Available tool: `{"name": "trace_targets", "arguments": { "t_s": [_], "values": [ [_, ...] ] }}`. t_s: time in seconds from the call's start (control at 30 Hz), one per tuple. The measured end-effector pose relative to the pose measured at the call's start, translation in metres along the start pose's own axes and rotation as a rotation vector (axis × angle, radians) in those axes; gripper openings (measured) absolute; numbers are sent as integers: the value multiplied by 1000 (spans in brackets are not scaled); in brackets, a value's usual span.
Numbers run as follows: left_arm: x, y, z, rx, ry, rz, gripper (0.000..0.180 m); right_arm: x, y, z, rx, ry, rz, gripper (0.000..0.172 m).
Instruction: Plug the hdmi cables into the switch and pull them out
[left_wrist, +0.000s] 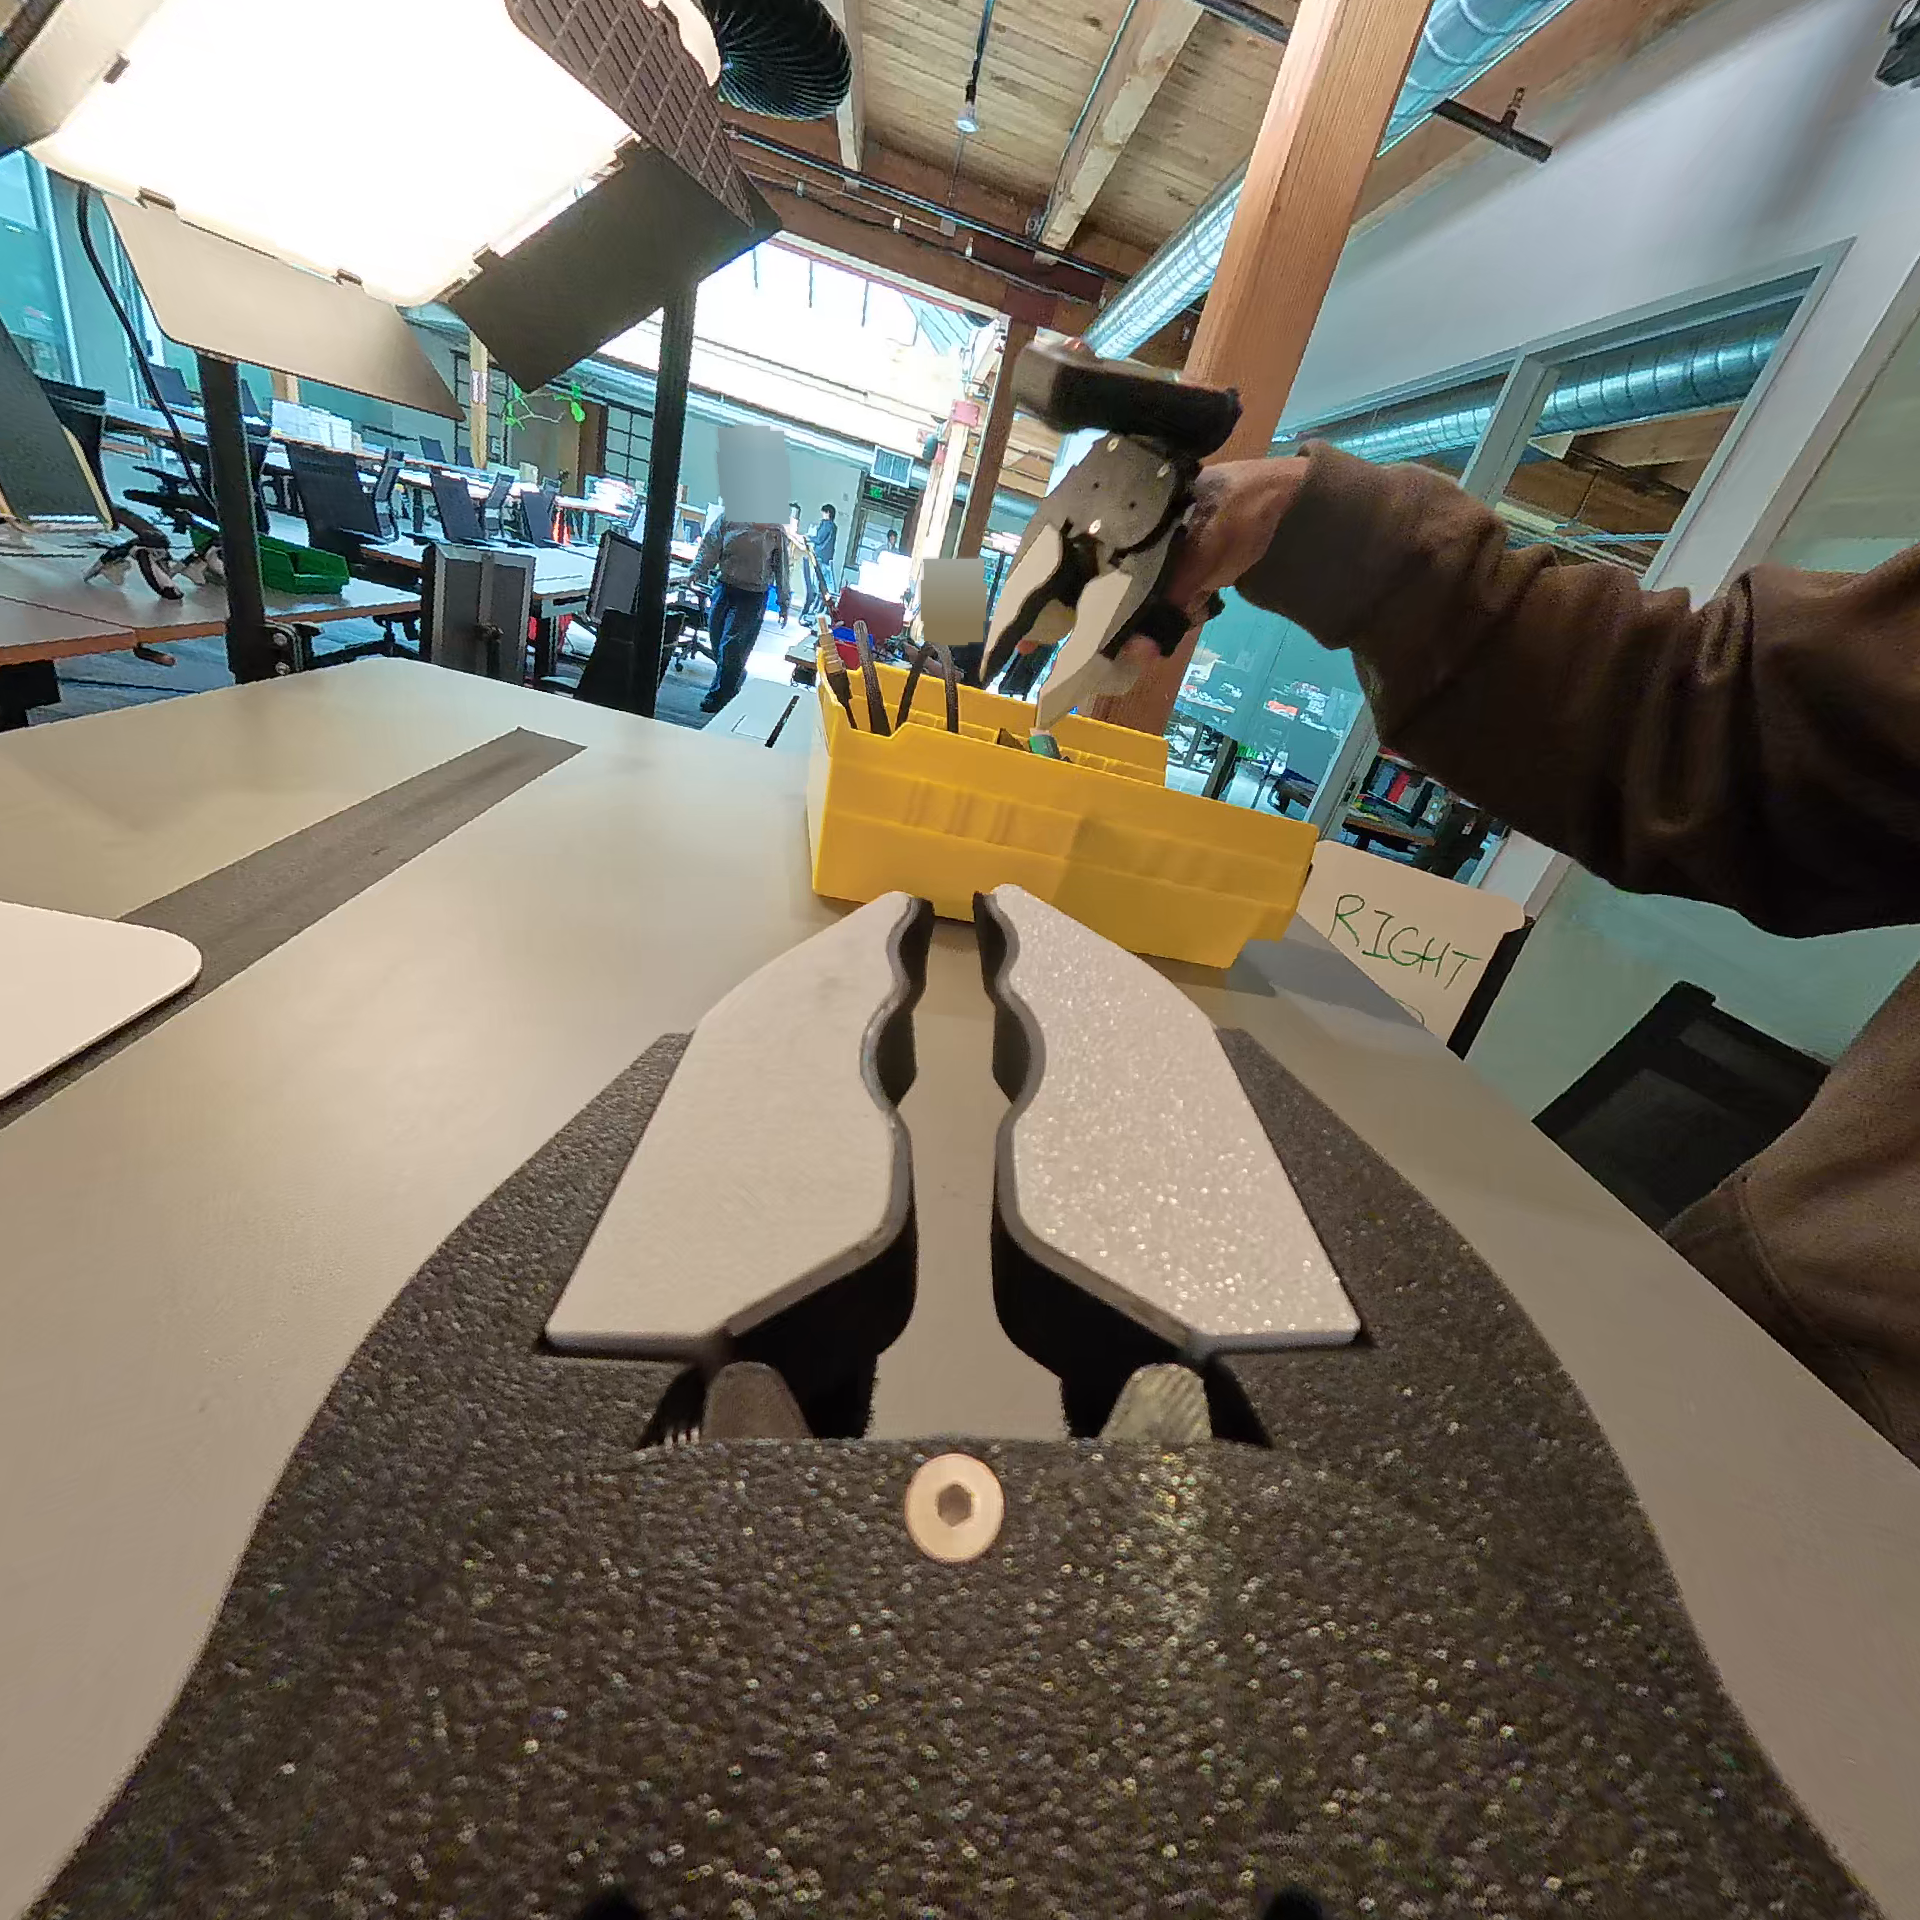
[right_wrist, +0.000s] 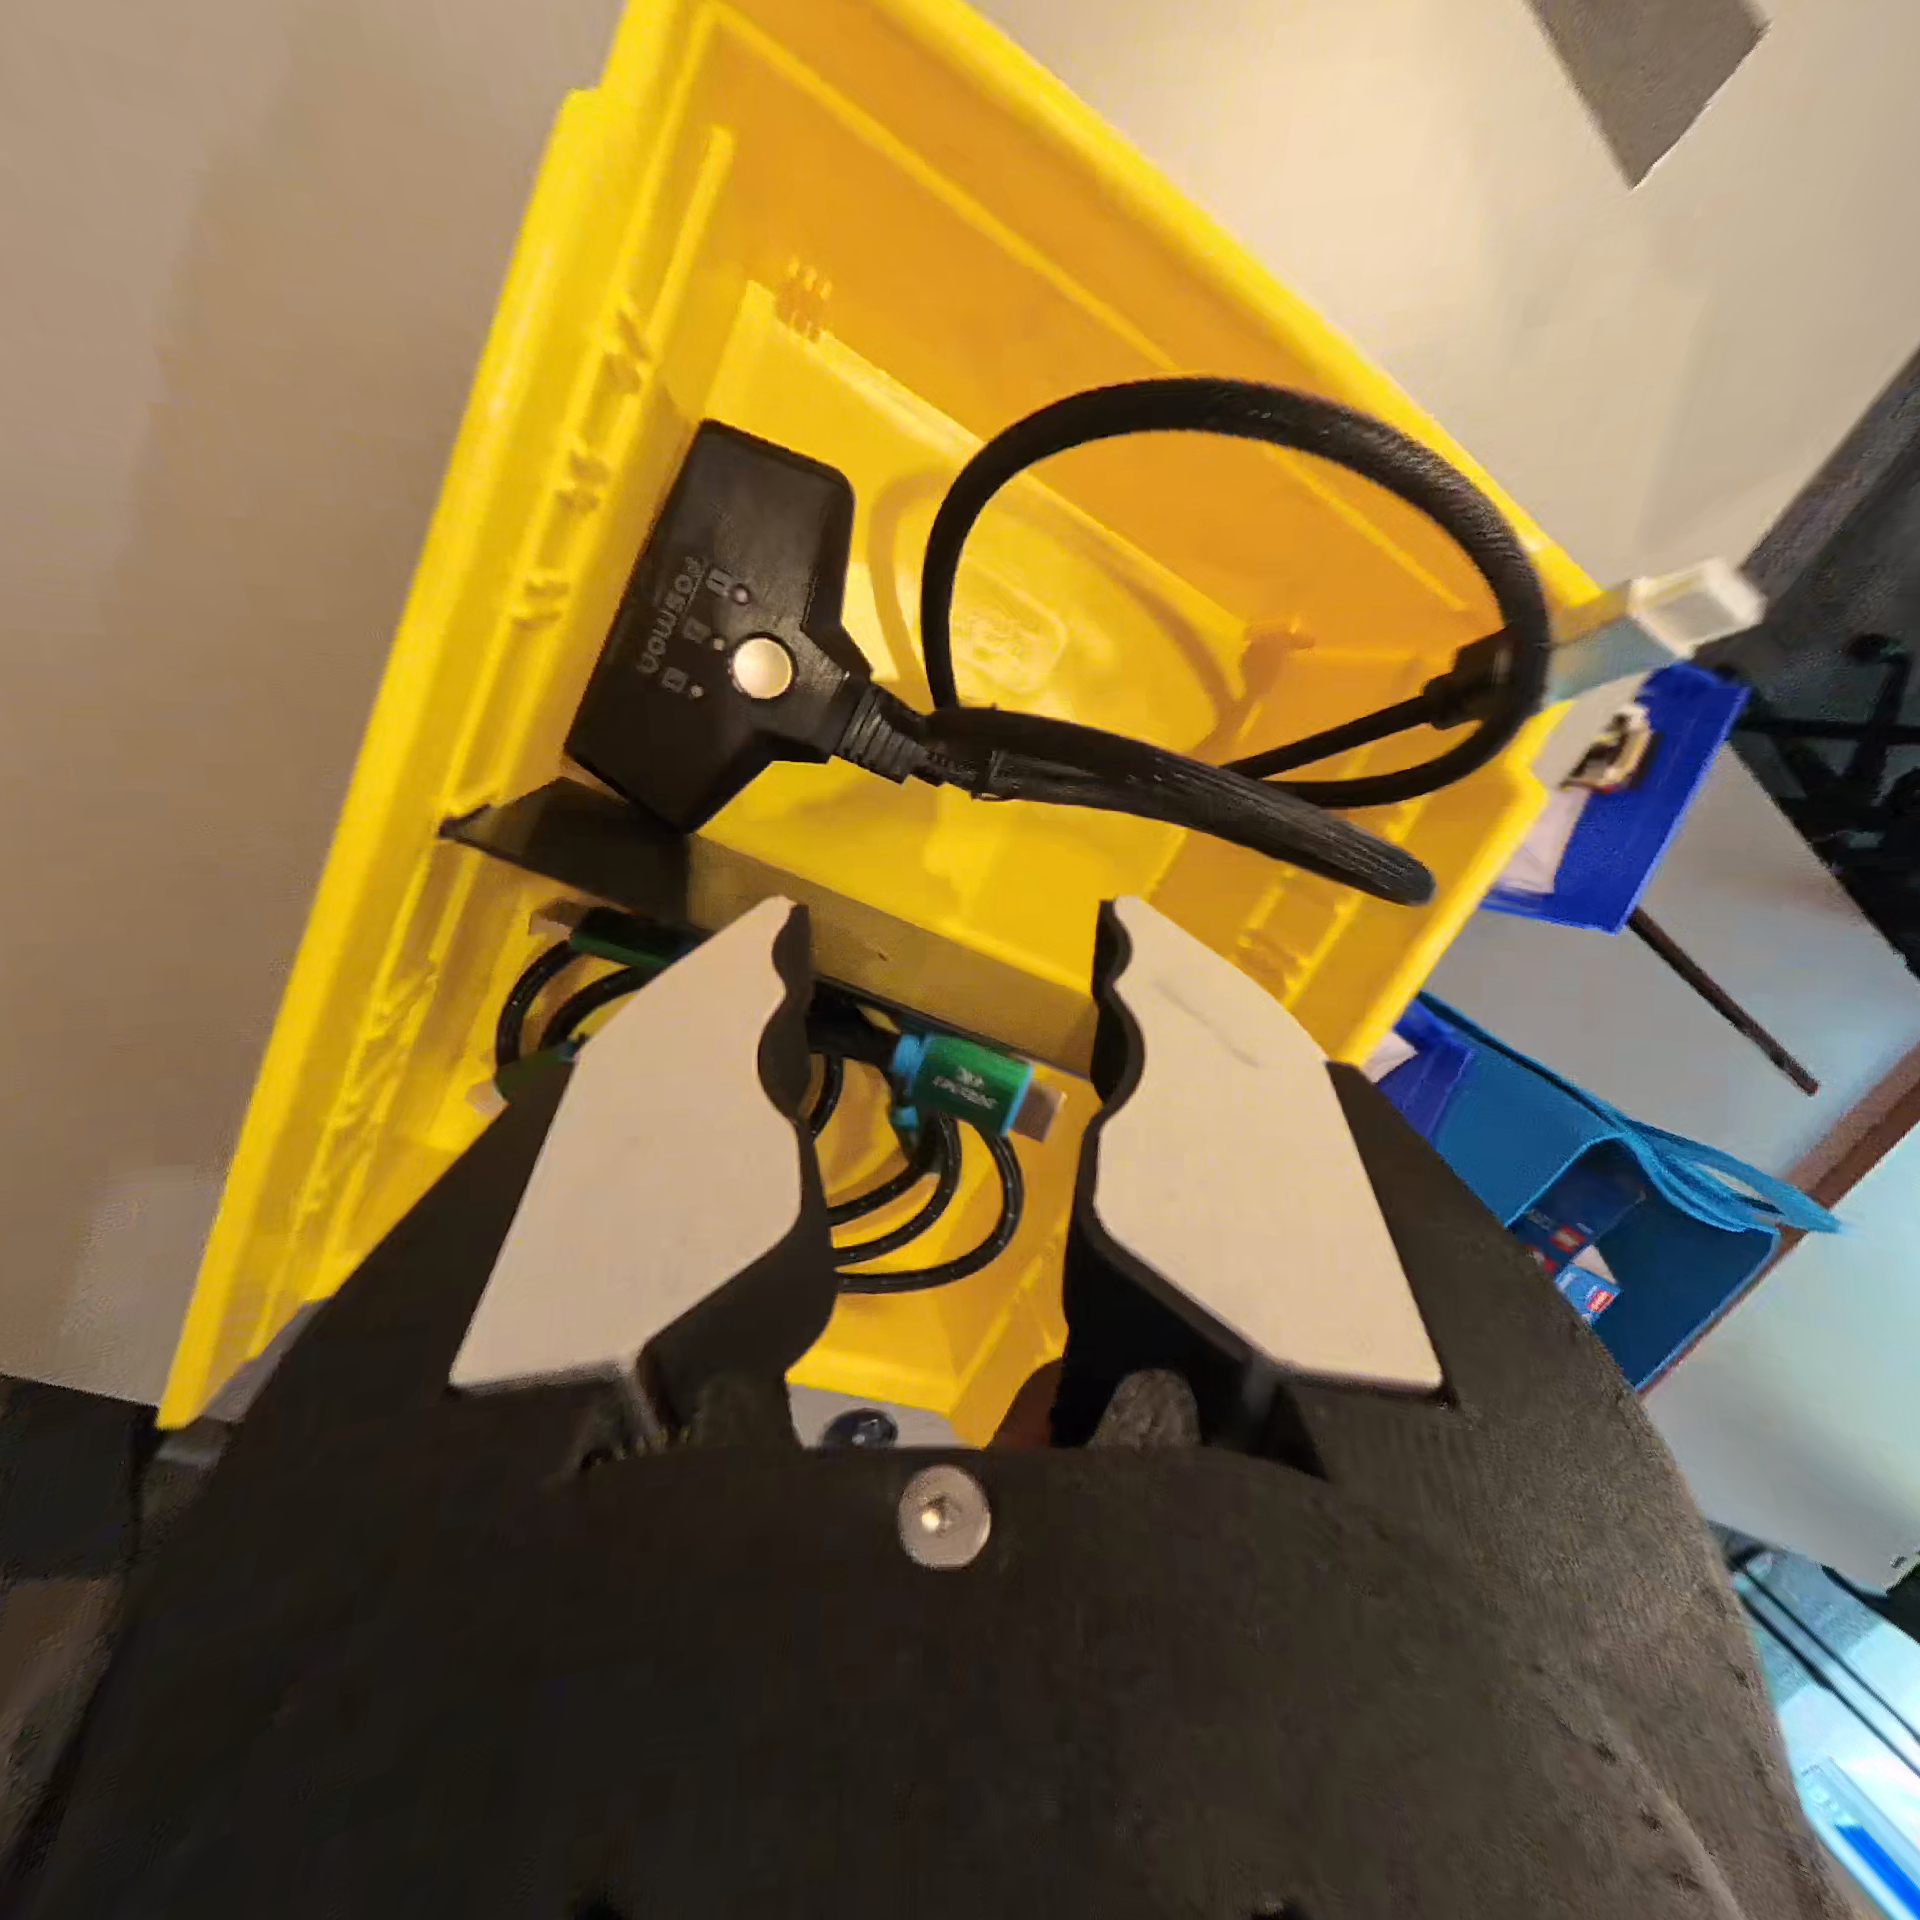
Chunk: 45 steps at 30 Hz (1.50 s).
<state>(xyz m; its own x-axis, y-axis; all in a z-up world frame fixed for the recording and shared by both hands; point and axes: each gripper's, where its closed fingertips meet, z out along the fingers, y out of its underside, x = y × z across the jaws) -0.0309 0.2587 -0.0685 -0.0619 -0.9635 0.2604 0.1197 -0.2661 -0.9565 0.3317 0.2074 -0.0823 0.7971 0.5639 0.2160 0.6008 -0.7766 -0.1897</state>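
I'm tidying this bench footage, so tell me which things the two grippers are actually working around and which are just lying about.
At the grippers:
- right gripper, open over the yellow bin
- green-plug cable below its fingertips
- black divider
- black switch box with cable
- left gripper, nearly closed, holding nothing, facing the bin

Lying about:
- blue bins
- handwritten card
- lamp panel

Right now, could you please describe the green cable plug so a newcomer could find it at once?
Find the yellow bin on the table; a dark divider splits it. The green plug lies in the compartment under the open right gripper, unlike the black adapter box beyond.
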Motion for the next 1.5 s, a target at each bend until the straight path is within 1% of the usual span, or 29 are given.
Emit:
{"name": "trace_targets", "arguments": {
  "t_s": [0.03,0.13,0.2,0.27,0.33,0.37,0.4,0.43,0.47,0.5,0.57,0.63,0.7,0.77,0.83,0.9,1.0,1.03,1.07,1.1,1.2,1.27,1.33,1.4,1.5],
  "values": [
    [0,0,0,1,0,-2,9,3,-1,-10,29,16,-11,51],
    [0,1,1,-4,-1,-3,9,21,-16,-36,184,78,-29,51],
    [-1,1,1,-9,-2,-5,9,42,-32,-38,298,135,16,51],
    [0,1,1,-7,-2,-3,9,61,-40,-25,357,171,70,49],
    [0,1,1,-6,-1,-3,9,73,-38,0,338,175,128,38],
    [0,1,1,-5,-1,-3,9,74,-33,17,301,161,150,32],
    [0,1,1,-3,-1,-2,9,71,-31,31,282,132,164,31],
    [0,0,0,0,-1,0,9,65,-34,41,292,100,179,29],
    [0,0,0,2,-1,0,9,64,-37,44,315,106,192,28],
    [0,0,0,1,-1,-2,9,64,-40,44,327,126,187,26],
    [1,0,0,-2,-1,0,9,63,-43,36,342,169,155,28],
    [1,0,0,1,-1,1,9,64,-44,15,390,226,141,33],
    [1,0,0,4,-1,0,9,62,-39,-16,446,275,159,37],
    [0,0,0,1,-1,-4,9,43,-25,-44,499,279,170,38],
    [0,1,1,-4,0,-10,9,12,-3,-58,517,236,172,39],
    [-1,2,2,-15,2,-17,9,-28,25,-54,501,134,188,40],
    [-2,3,3,-25,1,-22,10,-92,61,-35,474,-87,262,48],
    [-2,3,3,-25,-1,-23,10,-109,70,-28,469,-137,293,49],
    [-3,4,3,-25,-4,-25,10,-119,78,-21,473,-151,328,41],
    [-3,4,3,-27,-5,-26,10,-125,83,-15,488,-152,363,41],
    [-4,5,4,-36,-9,-26,11,-147,83,-6,577,-219,405,49],
    [-4,5,4,-36,-12,-22,12,-154,75,-14,681,-244,429,51],
    [-3,5,4,-35,-14,-19,12,-156,64,-28,802,-267,491,52],
    [-4,5,4,-39,-19,-19,12,-159,53,-35,875,-248,541,53],
    [-5,6,5,-44,-28,-18,12,-174,33,-26,864,-143,503,54]
  ]
}}
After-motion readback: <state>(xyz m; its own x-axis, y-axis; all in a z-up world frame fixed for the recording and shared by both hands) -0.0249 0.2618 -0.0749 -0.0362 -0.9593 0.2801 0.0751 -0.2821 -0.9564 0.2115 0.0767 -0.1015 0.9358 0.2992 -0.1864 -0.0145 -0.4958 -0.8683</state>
